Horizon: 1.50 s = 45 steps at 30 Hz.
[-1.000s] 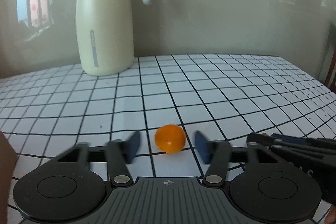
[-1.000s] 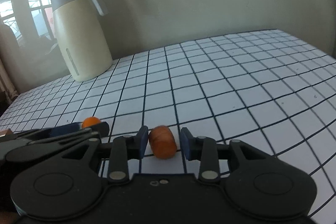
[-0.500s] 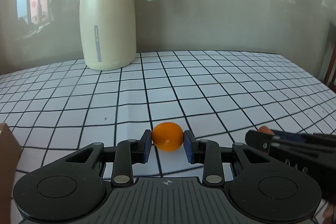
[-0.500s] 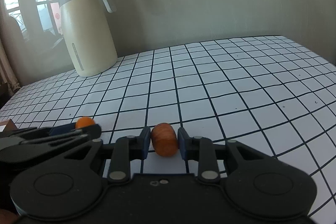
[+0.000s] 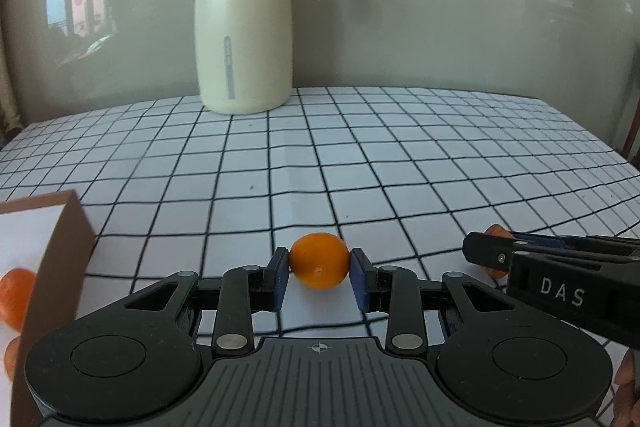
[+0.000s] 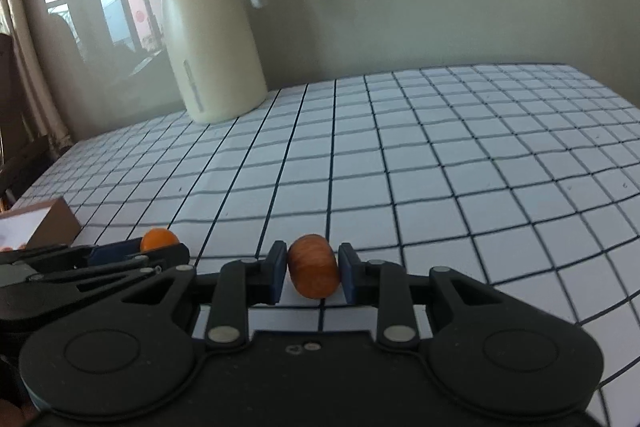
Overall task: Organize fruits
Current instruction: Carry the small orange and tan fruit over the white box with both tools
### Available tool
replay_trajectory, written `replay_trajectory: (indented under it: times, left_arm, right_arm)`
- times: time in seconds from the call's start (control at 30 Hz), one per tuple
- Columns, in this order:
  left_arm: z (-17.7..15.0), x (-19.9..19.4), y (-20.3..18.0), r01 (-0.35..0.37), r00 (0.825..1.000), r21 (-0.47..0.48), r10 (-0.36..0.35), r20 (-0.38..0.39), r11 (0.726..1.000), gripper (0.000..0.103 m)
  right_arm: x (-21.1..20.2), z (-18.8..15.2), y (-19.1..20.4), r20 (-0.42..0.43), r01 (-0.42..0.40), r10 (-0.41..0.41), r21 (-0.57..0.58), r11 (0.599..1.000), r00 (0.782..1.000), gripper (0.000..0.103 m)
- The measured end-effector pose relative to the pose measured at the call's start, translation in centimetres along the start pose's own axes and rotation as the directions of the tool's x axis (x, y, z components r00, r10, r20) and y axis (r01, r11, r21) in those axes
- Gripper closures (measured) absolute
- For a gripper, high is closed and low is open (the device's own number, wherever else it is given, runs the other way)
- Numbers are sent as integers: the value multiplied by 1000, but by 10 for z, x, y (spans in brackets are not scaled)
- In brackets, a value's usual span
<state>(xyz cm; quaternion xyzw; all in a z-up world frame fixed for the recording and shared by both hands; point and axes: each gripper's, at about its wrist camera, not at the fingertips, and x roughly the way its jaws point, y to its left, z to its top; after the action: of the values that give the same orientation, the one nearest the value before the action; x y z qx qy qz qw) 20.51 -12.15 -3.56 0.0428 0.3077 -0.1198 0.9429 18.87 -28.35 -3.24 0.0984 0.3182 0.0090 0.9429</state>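
Note:
My left gripper (image 5: 319, 273) is shut on a small round orange fruit (image 5: 319, 266) and holds it above the checked tablecloth. My right gripper (image 6: 313, 271) is shut on a darker reddish-orange fruit (image 6: 313, 270), also lifted. In the left wrist view the right gripper (image 5: 560, 283) reaches in from the right, its fruit (image 5: 496, 230) peeking behind it. In the right wrist view the left gripper (image 6: 104, 261) lies at the left with its orange fruit (image 6: 159, 239). A brown cardboard box (image 5: 52, 251) with orange fruits (image 5: 16, 293) inside stands at the left.
A cream thermos jug (image 5: 244, 15) with a grey lid stands at the back of the table, against the wall; it also shows in the right wrist view (image 6: 212, 39). The box corner (image 6: 44, 223) shows at the left edge. The table's right edge (image 5: 592, 131) falls off.
Both grippers closed on their fruits and lifted them off the tablecloth. Both views rose and pulled back, and the box came into view at the left.

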Motion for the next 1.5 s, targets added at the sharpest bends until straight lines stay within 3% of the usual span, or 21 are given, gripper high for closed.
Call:
replay_trajectory:
  times: [0.5,1.1,1.5]
  left_arm:
    - [-10,-4,-3,-30,999,37,29,26,999,70]
    - [-12,-70,39,-31,995,3,31,93,1000,70]
    - [-24,-119,98,-114,982,-92,126,139,989,70]
  right_arm:
    - [-4,-2,1,22,-9,10,-2,1000,1000,86]
    - [-36,9,54,71,-175,181,-77,981,981,86]
    - [-55,8,114,99,-281,300,-170,945,949,86]
